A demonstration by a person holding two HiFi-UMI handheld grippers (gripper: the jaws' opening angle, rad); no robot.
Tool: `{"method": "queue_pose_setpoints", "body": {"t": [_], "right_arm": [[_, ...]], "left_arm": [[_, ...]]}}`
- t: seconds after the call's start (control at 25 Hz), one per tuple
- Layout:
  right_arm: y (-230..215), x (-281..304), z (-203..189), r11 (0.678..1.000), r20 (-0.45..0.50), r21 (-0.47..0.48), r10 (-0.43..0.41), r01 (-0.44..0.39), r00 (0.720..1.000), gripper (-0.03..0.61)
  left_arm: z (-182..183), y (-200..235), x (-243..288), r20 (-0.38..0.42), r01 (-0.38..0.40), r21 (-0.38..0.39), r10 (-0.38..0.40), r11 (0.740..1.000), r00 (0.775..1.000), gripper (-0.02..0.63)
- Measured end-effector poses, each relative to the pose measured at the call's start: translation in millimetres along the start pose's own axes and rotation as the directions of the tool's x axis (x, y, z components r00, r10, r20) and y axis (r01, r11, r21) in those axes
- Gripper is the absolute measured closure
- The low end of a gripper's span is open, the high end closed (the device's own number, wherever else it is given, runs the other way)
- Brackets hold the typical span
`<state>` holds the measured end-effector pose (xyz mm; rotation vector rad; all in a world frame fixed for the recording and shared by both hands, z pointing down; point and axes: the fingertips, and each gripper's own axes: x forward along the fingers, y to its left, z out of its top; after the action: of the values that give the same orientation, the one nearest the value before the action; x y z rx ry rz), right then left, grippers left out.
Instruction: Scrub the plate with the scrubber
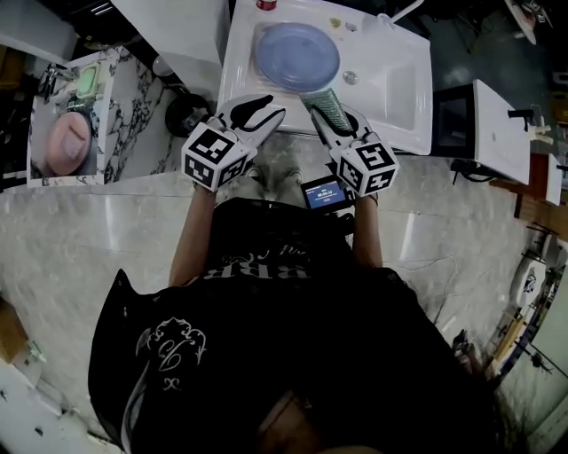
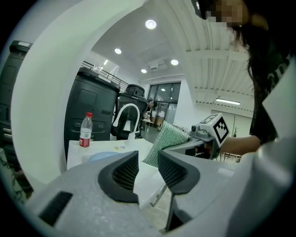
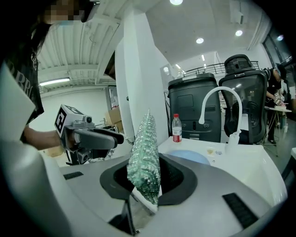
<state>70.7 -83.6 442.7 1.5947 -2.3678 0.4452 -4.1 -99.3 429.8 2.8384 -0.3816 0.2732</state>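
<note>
Right gripper (image 3: pixel 147 179) clamped on scrubber (image 3: pixel 144 155); left gripper (image 2: pixel 148 169) with jaws apart, empty. Plate (image 1: pixel 295 55) lies in sink (image 1: pixel 401 89), top centre of head view — bottle (image 3: pixel 176 128) shows full height in gripper views only.

Nothing is legible on the shirt (image 1: pixel 257 266) or the small screen (image 1: pixel 323 191).

Blue plate (image 1: pixel 295 55) in white sink (image 1: pixel 401 93)

At the top edge of the head view the bottle (image 1: pixel 265 4) is cut off, only its red cap showing. Low in the left gripper view the plate (image 2: pixel 102 156) is mostly hidden behind the left gripper (image 2: pixel 148 153), 1 blue sliver showing.
</note>
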Motion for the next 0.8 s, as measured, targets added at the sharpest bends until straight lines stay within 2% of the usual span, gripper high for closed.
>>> {"method": "queue_pose_setpoints", "body": {"t": [0.36,0.56,0.8], "right_arm": [[0,-49,-14,0.999,0.001,-0.022,0.03,-0.029,1.0,0.486],[-3,-102,-28,0.997,0.016,-0.038,0.074,-0.073,0.997,0.486],[7,-164,-61,0.987,0.002,-0.065,0.145,-0.144,0.989,0.486]], "left_arm": [[4,-47,8,0.022,-0.038,0.029,0.038,0.999,0.999,0.505],[1,-103,23,0.035,-0.086,0.041,0.084,0.995,0.996,0.512],[-22,-177,29,0.037,-0.153,0.029,0.152,0.988,0.988,0.525]]}}
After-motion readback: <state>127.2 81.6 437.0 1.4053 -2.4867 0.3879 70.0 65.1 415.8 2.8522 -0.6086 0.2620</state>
